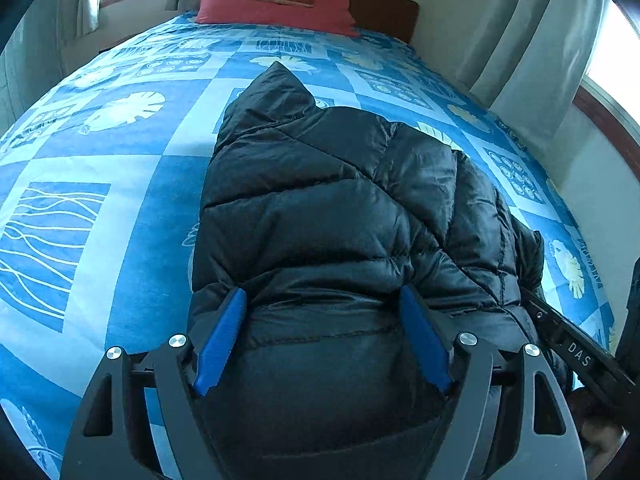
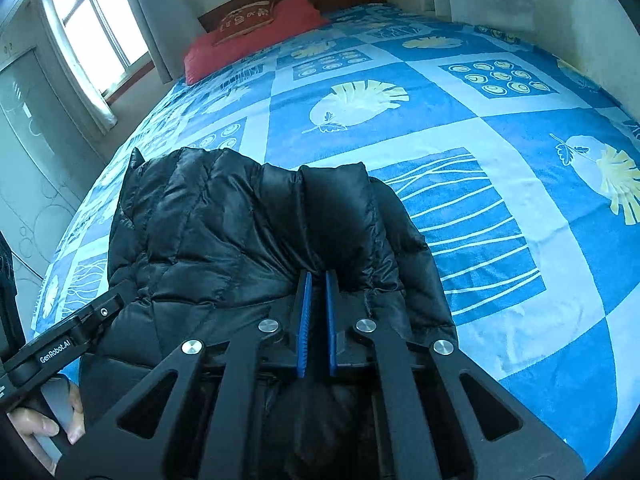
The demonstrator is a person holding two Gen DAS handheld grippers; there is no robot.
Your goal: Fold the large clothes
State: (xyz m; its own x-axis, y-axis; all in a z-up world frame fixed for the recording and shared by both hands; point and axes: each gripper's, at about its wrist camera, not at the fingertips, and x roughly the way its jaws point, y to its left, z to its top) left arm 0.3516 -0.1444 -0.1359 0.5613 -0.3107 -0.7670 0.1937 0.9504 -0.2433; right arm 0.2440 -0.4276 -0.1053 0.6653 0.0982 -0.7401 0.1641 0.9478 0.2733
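Black puffer jacket point(image 1: 332, 208) betw wide L tongs point(image 1: 322, 300); R tongs point(image 2: 316, 280) pinch it

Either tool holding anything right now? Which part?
Right tool is shut on the black puffer jacket, pinching a fold at its near edge. Left tool is open, straddling the jacket's near end without clamping it.

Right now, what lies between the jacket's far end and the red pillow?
Only bare blue patterned bedspread. In both wrist views nothing else lies between the black puffer jacket and the red pillow at the headboard.
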